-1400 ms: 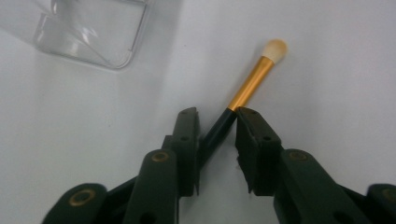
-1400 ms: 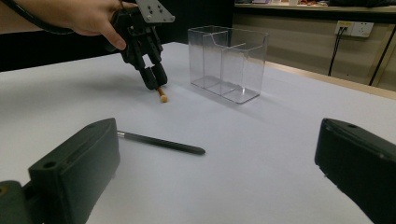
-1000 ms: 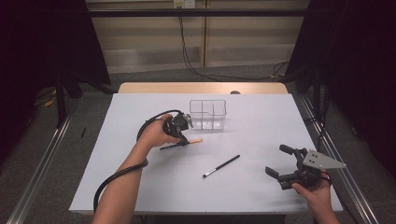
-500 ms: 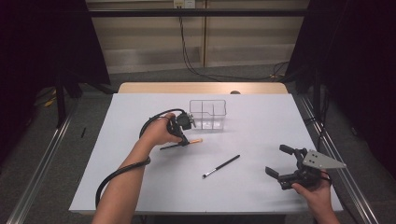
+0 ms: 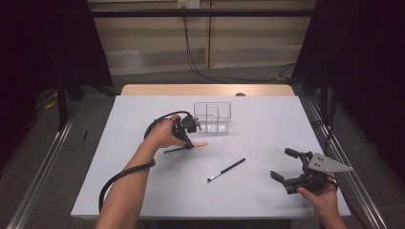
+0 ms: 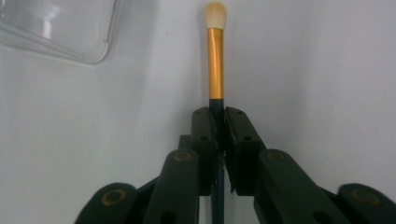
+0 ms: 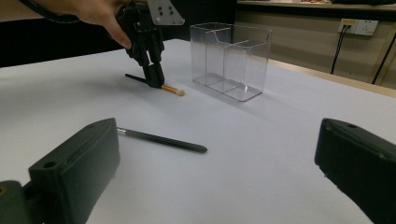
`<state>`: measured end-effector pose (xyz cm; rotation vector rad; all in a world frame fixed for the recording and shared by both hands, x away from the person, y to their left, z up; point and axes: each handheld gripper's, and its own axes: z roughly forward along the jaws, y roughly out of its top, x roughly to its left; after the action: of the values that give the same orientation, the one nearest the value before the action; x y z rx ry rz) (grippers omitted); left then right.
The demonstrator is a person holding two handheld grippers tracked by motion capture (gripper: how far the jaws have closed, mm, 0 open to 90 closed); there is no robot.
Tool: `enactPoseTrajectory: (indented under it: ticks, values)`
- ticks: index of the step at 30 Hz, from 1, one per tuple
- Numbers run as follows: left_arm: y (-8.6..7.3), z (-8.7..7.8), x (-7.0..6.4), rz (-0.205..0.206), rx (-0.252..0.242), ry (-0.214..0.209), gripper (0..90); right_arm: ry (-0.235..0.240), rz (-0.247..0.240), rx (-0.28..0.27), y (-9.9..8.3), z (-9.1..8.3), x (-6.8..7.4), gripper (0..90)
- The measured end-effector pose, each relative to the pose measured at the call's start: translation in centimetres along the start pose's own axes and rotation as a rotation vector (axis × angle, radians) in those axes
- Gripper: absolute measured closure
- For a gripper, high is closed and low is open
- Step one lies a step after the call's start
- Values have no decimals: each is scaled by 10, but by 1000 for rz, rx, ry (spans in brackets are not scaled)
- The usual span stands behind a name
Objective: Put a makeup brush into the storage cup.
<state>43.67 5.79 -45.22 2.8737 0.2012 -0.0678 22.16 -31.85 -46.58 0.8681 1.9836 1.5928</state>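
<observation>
So the left gripper [image 5: 187, 139] is down on the white table [image 5: 143, 191], jaws pinched tight on the dark handle of a makeup brush with a gold ferrule [image 6: 215, 60]. From the left gripper view the handle runs straight up between the 2 jaws, gold part and pale fluffy tip sticking out past them. The brush looks like it's lying flat on the table, or just about; can't tell if it's lifted at all. It sits just in front of the clear plastic organizer [image 5: 213, 117], near it but not touching. That box stands upright with a divider or 2 inside, and I can't see anything in it.

The right gripper [image 5: 289, 168] is way over at the near right corner, well apart from all that, jaws spread wide with nothing between them. A second brush, the black one with a silver ferrule [image 5: 226, 170], lies loose on the table between the 2 grippers.
</observation>
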Motion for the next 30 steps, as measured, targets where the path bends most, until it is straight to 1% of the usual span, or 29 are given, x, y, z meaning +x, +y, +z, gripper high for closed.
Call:
enactPoseTrajectory:
  ticks: [2,3,5,6,7,8,9,10,11,14,15,16,17,18,19,20,21,23,24,25,26,27,28,29,30]
  values:
    - [5,1,-1,-8,25,-1,834,1,0,0,0,0,0,0]
    - [5,1,-1,-8,25,-1,835,1,0,0,0,0,0,0]
    - [7,2,-2,-1,40,12,835,1,-1,1,0,0,0,0]
    - [8,1,-2,5,50,8,837,0,0,3,0,-1,0,0]
    - [9,1,-3,7,63,13,837,-1,0,3,0,-1,-1,0]
    - [9,1,-3,7,63,13,838,-1,0,3,0,-1,-1,0]
    - [10,2,-3,-1,60,14,838,-1,0,1,0,-1,-1,0]
    - [10,1,-4,4,69,18,839,-1,0,1,0,-1,-1,0]
    - [10,1,-5,-3,62,22,839,-1,-1,2,0,-1,-1,0]
    - [8,1,-5,-1,53,30,839,-3,1,0,0,-2,-1,0]
    - [6,1,-6,-12,33,39,839,-4,1,-1,0,-2,-1,0]
    - [6,1,-6,-12,33,39,840,-5,4,-4,0,-2,-2,0]
    - [5,0,-6,-23,30,35,839,-4,6,-4,0,-2,-2,0]
    - [3,0,-6,-45,17,40,839,-5,8,-4,0,-2,-2,0]
    - [2,-1,-5,-48,14,40,839,-9,10,-5,0,-3,-2,0]
    - [1,-1,-5,-65,1,34,839,-10,9,-4,0,-3,-2,0]
    - [1,-1,-5,-65,1,34,839,-10,10,-4,0,-3,-3,0]
    - [-2,-2,-3,-74,-20,26,839,-10,11,-7,0,-3,-3,0]
    - [-6,-4,-3,-104,-55,10,839,-10,12,-8,0,-3,-3,0]
    - [-6,-4,-3,-104,-55,10,839,-11,13,-8,-1,-4,-3,0]
    - [-10,-7,-1,-132,-104,-7,838,-12,14,-7,-1,-3,-4,0]
    - [-10,-7,-1,-132,-104,-7,839,-12,14,-7,-1,-3,-4,0]
    - [-15,-11,-1,-160,-158,-24,838,-11,13,-8,-1,-3,-4,0]
    - [-15,-11,-1,-160,-158,-24,838,-10,13,-8,-1,-3,-4,0]
    - [-20,-14,-1,-172,-209,-22,838,-9,11,-7,-1,-3,-4,0]
